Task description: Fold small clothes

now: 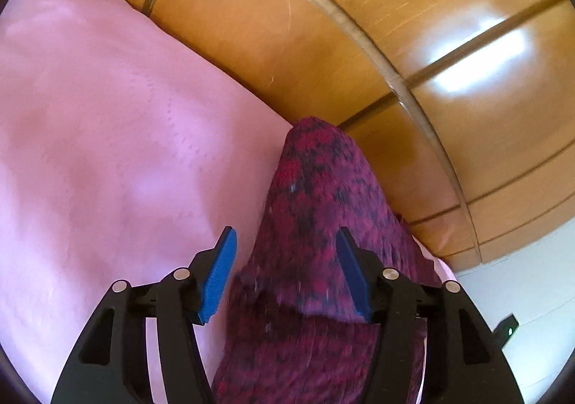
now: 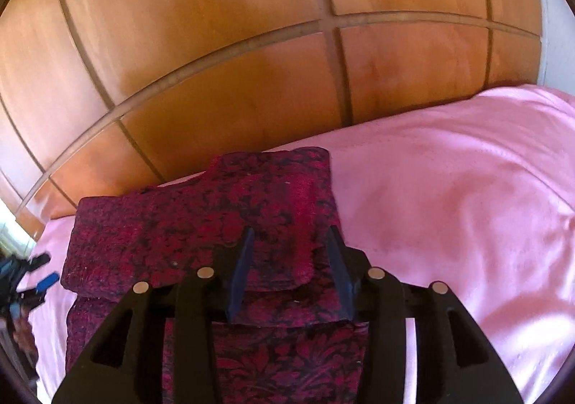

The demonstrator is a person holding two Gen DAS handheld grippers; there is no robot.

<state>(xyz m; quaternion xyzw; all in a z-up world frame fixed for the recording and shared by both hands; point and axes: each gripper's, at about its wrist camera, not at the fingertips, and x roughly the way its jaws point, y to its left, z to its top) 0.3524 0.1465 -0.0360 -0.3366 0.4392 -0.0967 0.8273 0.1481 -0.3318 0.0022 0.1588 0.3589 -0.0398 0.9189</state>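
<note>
Pink bedsheet (image 2: 449, 188) against glossy wooden panelled wardrobe (image 2: 215, 63); white wall (image 1: 521, 278) beside; bright glare.

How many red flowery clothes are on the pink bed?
1 that I can see. The red flowery cloth lies folded in layers on the pink sheet, beside the wooden wall. More could be hidden underneath it.

The red garment (image 1: 316, 224) is motion-blurred and its near end leaves the frame.
</note>
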